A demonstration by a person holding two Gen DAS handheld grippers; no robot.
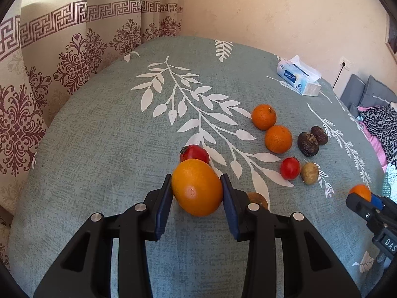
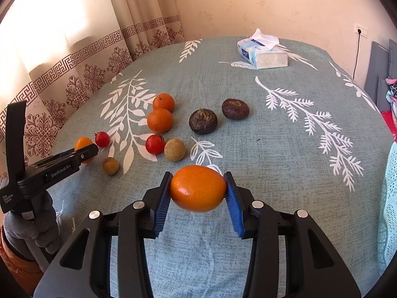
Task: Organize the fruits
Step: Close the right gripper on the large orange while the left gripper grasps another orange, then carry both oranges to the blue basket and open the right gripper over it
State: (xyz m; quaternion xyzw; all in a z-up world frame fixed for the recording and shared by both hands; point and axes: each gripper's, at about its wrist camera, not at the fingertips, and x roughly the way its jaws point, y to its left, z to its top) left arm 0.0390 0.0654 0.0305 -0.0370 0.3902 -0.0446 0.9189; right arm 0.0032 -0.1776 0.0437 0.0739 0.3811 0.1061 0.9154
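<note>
Sorting, part done.
- Left gripper [image 1: 197, 188]: clamped on an orange [image 1: 197, 187], held by a red fruit [image 1: 194, 153].
- Right gripper [image 2: 198, 189]: clamped on a second orange [image 2: 198, 188], clear of the group.
- Paired already: tangerines [image 2: 160, 120], dark fruits [image 2: 203, 121].
- Unpaired: red and tan fruits.
- Surface: leaf-print cloth [image 2: 285, 149]; tissue pack [image 2: 263, 54].
- Room: patterned curtain [image 1: 49, 74], plain wall.

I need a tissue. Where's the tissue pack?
In the right wrist view, the tissue pack lies at the table's far end, right of centre, beyond the two dark fruits.
</note>
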